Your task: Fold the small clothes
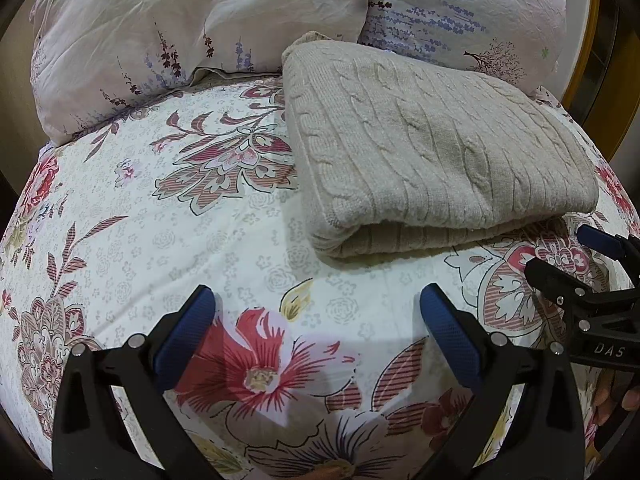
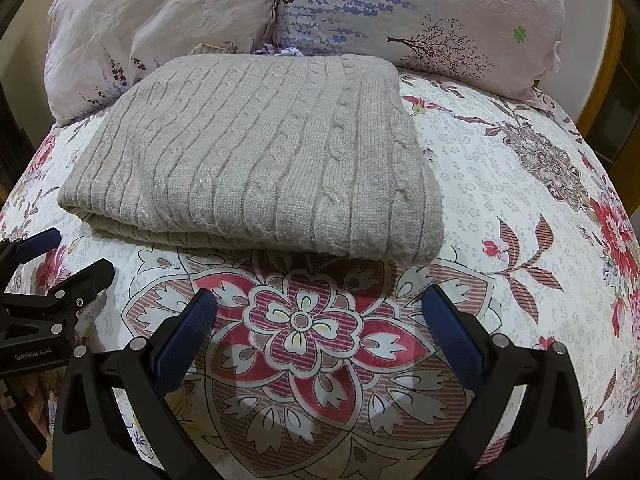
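Observation:
A beige cable-knit sweater (image 1: 436,148) lies folded into a thick rectangle on the floral bedsheet (image 1: 160,208); it also shows in the right wrist view (image 2: 260,164). My left gripper (image 1: 316,304) is open and empty, hovering over the sheet just short of the sweater's near-left edge. My right gripper (image 2: 320,308) is open and empty, just in front of the sweater's near folded edge. The right gripper also shows at the right edge of the left wrist view (image 1: 560,256), and the left gripper at the left edge of the right wrist view (image 2: 76,252).
Two floral pillows (image 1: 192,32) (image 2: 420,12) lean at the head of the bed behind the sweater. A yellow wooden frame (image 2: 608,80) stands at the far right. The bedsheet (image 2: 500,208) stretches to the right of the sweater.

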